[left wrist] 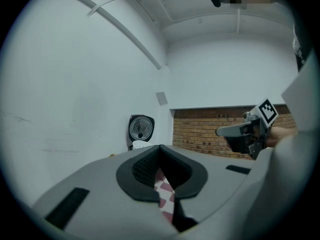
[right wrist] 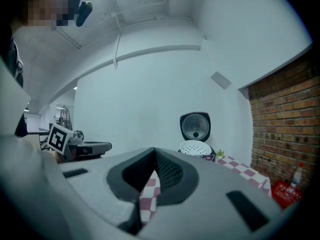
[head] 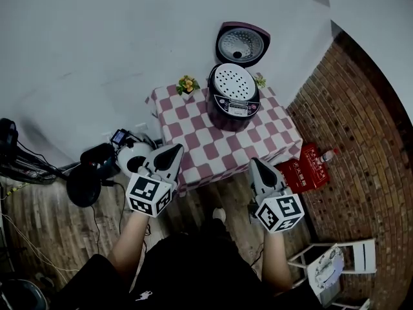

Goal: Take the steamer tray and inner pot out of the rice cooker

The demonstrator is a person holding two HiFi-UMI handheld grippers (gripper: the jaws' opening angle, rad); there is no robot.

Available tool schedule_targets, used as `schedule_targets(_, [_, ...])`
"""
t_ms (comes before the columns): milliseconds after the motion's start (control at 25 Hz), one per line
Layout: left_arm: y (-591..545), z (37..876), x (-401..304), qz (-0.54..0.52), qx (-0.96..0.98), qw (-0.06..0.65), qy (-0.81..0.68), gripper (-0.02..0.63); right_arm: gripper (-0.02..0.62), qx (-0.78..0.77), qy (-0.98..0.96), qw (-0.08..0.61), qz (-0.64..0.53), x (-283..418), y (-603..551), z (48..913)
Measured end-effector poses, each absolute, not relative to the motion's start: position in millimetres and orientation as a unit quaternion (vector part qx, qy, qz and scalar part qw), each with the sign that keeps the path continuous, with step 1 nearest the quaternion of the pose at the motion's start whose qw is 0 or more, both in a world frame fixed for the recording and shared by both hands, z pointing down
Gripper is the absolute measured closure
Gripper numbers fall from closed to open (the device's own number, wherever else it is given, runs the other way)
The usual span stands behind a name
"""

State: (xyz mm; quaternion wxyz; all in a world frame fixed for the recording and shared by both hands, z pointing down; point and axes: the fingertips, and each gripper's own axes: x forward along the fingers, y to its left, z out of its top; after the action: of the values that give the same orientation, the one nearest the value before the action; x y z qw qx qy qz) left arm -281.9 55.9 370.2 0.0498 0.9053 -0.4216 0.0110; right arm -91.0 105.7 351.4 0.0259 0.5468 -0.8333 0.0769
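A dark rice cooker (head: 233,105) stands on the far half of a table with a red-and-white checked cloth (head: 193,141), its lid (head: 241,44) raised. The white perforated steamer tray (head: 235,82) sits in its mouth and hides the inner pot. Both grippers hover short of the table's near edge, well apart from the cooker. My left gripper (head: 175,150) is shut and empty, and so is my right gripper (head: 255,163). The left gripper view shows shut jaws (left wrist: 160,148), the lid (left wrist: 141,129) and the right gripper (left wrist: 222,132). The right gripper view shows shut jaws (right wrist: 154,153) and the tray (right wrist: 195,147).
Small potted flowers (head: 187,84) stand left of the cooker, and another plant (head: 260,80) to its right. A brick wall (head: 361,128) runs along the right, with a red bag (head: 306,166) and a bottle (head: 328,154) beside the table. Black and white gear (head: 97,166) lies on the floor at left, a white chair (head: 335,263) at lower right.
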Motion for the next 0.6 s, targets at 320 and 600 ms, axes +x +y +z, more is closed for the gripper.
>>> schedule_targets(320, [14.8, 379.8, -252.3, 0.015, 0.895, 0.058, -0.443, 0.603, 0.594, 0.531, -0.842, 0.027, 0.089, -56.7, 60.7, 365.3])
schedule_targets(600, [-31.2, 383.5, -213.8, 0.017, 0.886, 0.075, -0.457, 0.603, 0.594, 0.518, -0.849, 0.027, 0.1, -16.0, 8.2, 370.7])
